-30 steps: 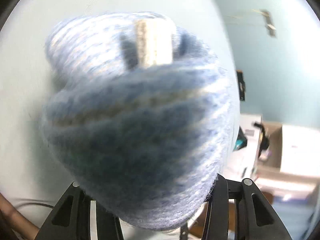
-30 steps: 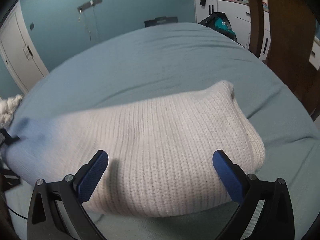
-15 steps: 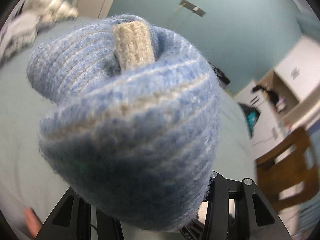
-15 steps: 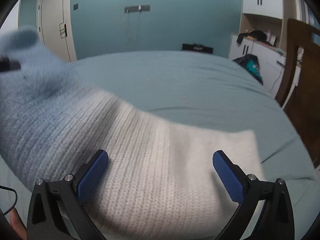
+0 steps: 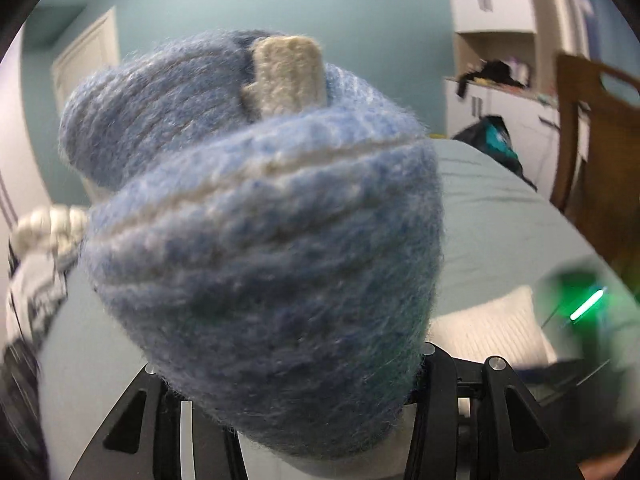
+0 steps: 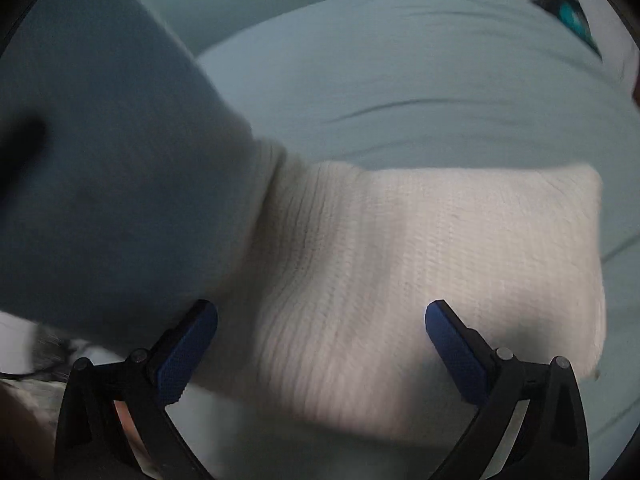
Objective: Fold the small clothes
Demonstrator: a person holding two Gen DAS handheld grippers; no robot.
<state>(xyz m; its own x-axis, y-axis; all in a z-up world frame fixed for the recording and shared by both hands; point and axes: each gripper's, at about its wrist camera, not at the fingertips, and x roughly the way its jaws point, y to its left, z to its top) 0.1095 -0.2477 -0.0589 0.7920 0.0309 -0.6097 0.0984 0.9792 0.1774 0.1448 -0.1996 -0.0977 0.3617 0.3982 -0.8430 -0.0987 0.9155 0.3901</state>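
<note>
Fuzzy blue-and-cream knitted garment (image 5: 264,240) bunched right in front of the left gripper (image 5: 288,412), filling most of the left wrist view and hiding both fingertips. Black finger frames visible only at the lower edge, close against either side of the wool bundle; clamped on the blue end of the knit, by the look of it. Cream ribbed tab (image 5: 286,76) poking out of the top of the bundle, upright. Beyond and to the right of the bundle, pale teal bed sheet (image 5: 500,216), with the cream end of the same garment lying on it, low and right of the gripper. Blurred green-lit device (image 5: 580,300) further right. Brown wooden chair (image 5: 592,140) and white cabinet (image 5: 492,0) past the bed, at far right. White knitted heap (image 5: 48,224) off to the left.

Right gripper (image 6: 320,344) spread wide, blue pads (image 6: 188,352) well apart and gripping nothing. Cream ribbed section of the garment (image 6: 420,272) lying flat on the sheet (image 6: 400,80) between and just ahead of the open fingers. Blue section rising up and away to the left of the right gripper, lifted off the bed and blurred.
</note>
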